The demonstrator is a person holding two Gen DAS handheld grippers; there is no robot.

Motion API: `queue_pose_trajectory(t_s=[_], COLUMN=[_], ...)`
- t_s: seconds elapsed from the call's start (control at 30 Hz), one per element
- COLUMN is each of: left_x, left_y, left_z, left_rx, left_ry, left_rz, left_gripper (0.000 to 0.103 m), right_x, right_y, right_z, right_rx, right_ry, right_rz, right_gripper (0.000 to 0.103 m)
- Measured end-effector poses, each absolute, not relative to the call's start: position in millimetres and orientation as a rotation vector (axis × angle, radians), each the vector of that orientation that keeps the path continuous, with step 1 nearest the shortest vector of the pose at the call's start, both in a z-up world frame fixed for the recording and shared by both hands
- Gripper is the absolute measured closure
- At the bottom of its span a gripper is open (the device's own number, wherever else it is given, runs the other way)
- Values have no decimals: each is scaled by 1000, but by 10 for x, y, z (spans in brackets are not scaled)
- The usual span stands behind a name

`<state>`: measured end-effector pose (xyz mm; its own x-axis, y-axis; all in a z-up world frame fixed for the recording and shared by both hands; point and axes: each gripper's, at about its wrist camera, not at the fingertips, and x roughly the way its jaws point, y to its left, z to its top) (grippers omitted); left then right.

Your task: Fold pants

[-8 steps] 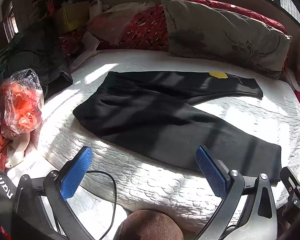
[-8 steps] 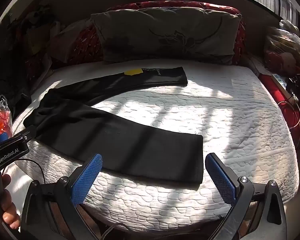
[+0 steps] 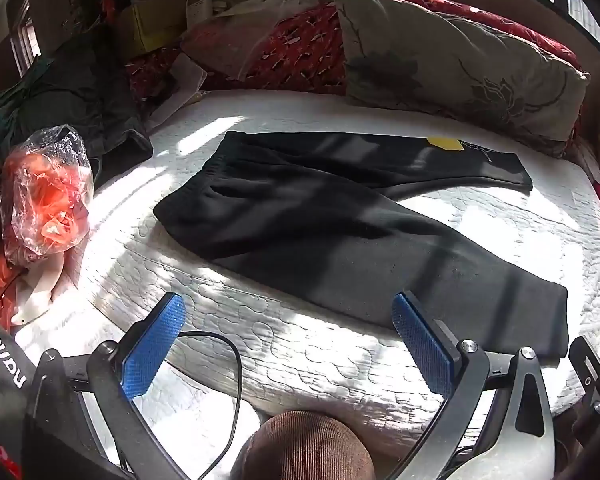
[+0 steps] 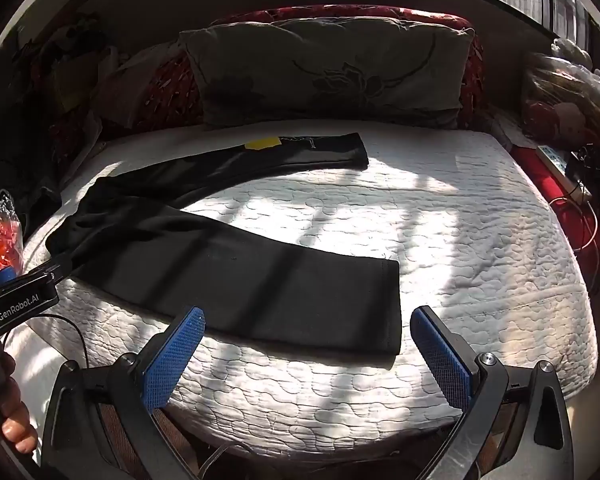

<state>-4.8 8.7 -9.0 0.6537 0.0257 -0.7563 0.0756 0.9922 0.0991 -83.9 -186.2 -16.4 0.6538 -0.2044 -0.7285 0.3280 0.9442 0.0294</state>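
Black pants lie flat on a white quilted mattress, legs spread in a V, waistband to the left. A yellow tag sits on the far leg. In the right wrist view the pants show the near leg's cuff close by. My left gripper is open and empty, just short of the near leg's edge. My right gripper is open and empty, its jaws on either side of the near leg's cuff end, slightly in front of it.
A beige flowered pillow and red cushions line the far edge. A plastic bag with orange contents and dark clothes lie left. A black cable hangs at the mattress's near edge. Bags and a power strip stand right.
Both grippers have edged slightly closer to the near pant leg. The pants have not moved.
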Motion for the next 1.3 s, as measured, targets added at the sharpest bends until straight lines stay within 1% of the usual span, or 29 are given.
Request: queue_pose_trajectory(t_s=[0.8,1.17,1.3], left_x=[-66,-84,-73], left_y=[-62,-91,-80], left_z=[-160,-194,-171], left_rx=[140,152,150], left_ry=[899,905,899], left_rz=[-68,-73,-68], left_gripper=[0,0,0], right_x=[-886,-850,-863], right_y=[-1975,-1955,-1952], right_z=[-255,-170,-87], right_rx=[191,144,144], right_ry=[805,790,756], right_rz=[-321,-348,-331], right_gripper=[0,0,0])
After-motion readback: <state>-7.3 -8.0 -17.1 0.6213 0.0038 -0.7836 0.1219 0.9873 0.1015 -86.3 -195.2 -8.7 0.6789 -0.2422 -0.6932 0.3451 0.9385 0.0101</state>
